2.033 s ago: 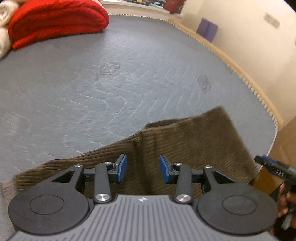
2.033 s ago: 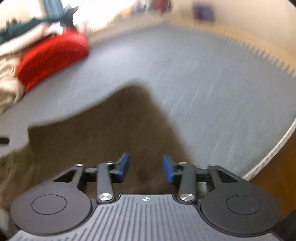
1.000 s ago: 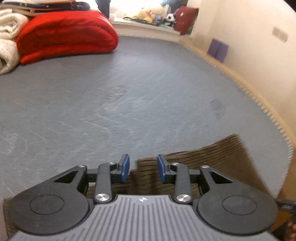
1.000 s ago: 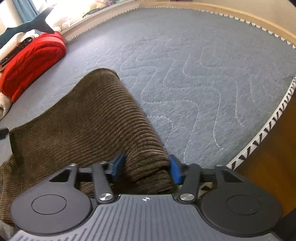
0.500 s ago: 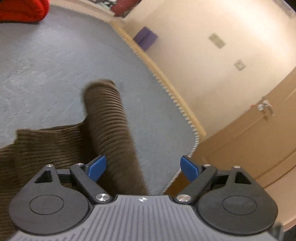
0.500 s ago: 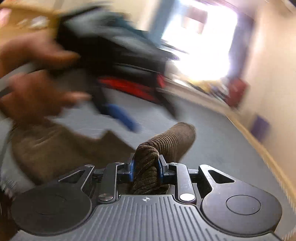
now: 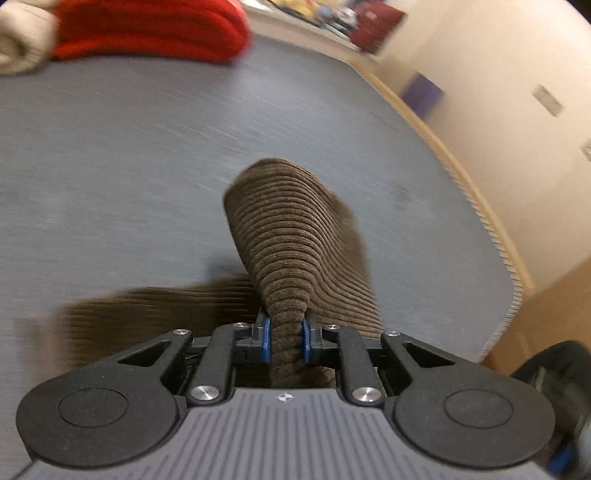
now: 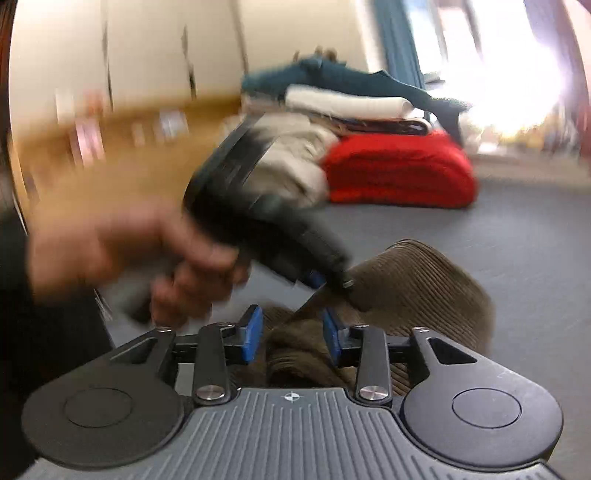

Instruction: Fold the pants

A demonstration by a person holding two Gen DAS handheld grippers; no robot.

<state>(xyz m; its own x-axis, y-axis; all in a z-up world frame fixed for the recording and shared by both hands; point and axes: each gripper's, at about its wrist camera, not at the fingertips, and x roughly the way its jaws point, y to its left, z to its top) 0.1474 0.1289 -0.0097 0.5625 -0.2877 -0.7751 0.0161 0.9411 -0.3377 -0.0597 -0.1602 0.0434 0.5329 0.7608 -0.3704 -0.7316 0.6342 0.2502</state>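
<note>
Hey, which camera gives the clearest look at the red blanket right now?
The right wrist view: the folded red blanket sits whole, though blurred, on the grey mattress under stacked laundry. The left wrist view catches only part of it, cut off by the top edge and motion-smeared.

Motion blur throughout, fisheye bending at edges, blown-out window glare

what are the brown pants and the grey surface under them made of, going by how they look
Brown pants: almost certainly corduroy, a soft matte fabric; thick raised parallel ribs run across the fold pinched in the left gripper. Grey surface: looks like a quilted textile, probably a mattress cover, matte with faint stitched lines and a ribbed edge trim; motion blur leaves the weave unclear.
</note>
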